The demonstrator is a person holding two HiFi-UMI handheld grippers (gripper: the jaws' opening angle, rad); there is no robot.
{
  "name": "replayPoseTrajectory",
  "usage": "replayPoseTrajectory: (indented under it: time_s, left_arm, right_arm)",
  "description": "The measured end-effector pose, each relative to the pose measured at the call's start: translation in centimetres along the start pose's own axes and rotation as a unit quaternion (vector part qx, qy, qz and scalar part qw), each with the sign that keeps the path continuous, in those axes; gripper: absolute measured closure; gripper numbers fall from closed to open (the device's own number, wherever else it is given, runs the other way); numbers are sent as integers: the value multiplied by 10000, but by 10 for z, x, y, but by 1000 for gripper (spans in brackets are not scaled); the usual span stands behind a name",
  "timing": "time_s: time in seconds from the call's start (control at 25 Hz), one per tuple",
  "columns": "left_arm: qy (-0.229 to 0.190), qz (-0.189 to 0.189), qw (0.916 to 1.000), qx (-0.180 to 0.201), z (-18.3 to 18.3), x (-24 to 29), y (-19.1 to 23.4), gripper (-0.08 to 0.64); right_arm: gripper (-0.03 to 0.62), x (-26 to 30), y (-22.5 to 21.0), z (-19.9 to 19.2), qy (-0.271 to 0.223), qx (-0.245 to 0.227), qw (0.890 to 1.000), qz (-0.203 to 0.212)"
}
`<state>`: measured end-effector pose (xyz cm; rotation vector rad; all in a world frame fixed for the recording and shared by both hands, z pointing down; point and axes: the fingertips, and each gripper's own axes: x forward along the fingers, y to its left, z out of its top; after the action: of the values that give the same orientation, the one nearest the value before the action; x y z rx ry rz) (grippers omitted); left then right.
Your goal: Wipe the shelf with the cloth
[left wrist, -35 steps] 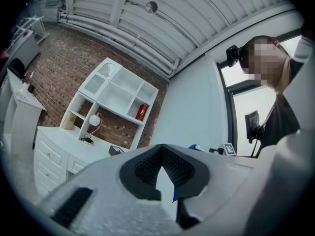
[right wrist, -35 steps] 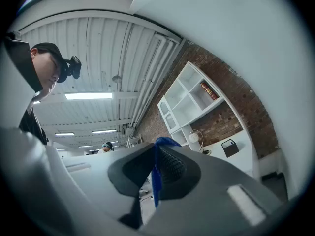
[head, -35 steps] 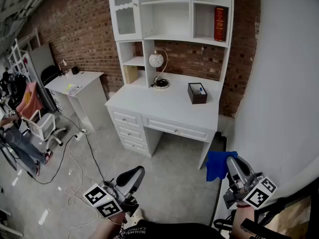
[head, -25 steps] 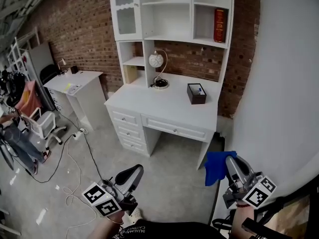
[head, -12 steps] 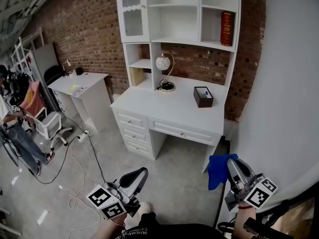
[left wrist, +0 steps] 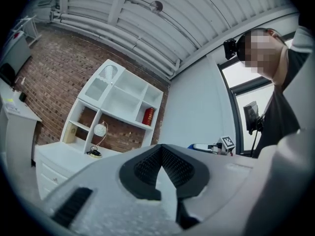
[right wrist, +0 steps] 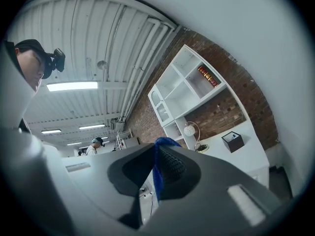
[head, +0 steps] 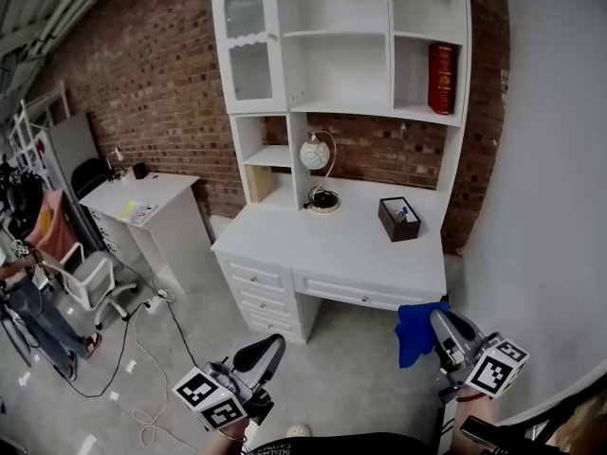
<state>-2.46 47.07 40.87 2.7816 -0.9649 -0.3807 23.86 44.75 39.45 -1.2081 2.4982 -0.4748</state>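
We stand well apart from shelf (head: 341,34). Right tool (head: 438,322) clamps blue cloth (head: 412,332); left tool (head: 268,347) closed, empty. We should step close, press cloth flat.

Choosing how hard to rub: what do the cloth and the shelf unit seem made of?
The cloth looks like soft blue fabric, maybe microfibre: it hangs in limp folds. The shelf unit looks like white-painted wood or board, smooth satin finish, with flat panels and crisp edges.

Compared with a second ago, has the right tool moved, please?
Yes, the right tool moved towards the desk: its cloth now overlaps the desk's front right corner, formerly hanging below it.
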Motion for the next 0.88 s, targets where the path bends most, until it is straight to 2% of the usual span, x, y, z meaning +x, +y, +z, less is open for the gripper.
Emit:
replayPoseTrajectory:
  time_s: [0.24, 0.4, 0.56, 0.72, 0.88]
  left_arm:
    - [-147, -281, 9995, -59, 39, 17, 88, 565]
    - [93, -439, 9989, -134, 58, 29, 139, 565]
    - [196, -697, 9973, 111, 68, 40, 173, 565]
    - [153, -768, 9969, 107, 63, 48, 201, 565]
    - [314, -911, 9953, -37, 49, 56, 214, 565]
  right_arm:
    - [566, 90, 4, 19, -191, -264, 9995, 3]
    - [566, 141, 6, 27, -307, -362, 9988, -73]
    - [566, 178, -2, 21, -408, -331, 9982, -282]
    - [566, 208, -4, 3, -111, -346, 9985, -412]
    - [566, 221, -15, -1, 50, -495, 9970, -597]
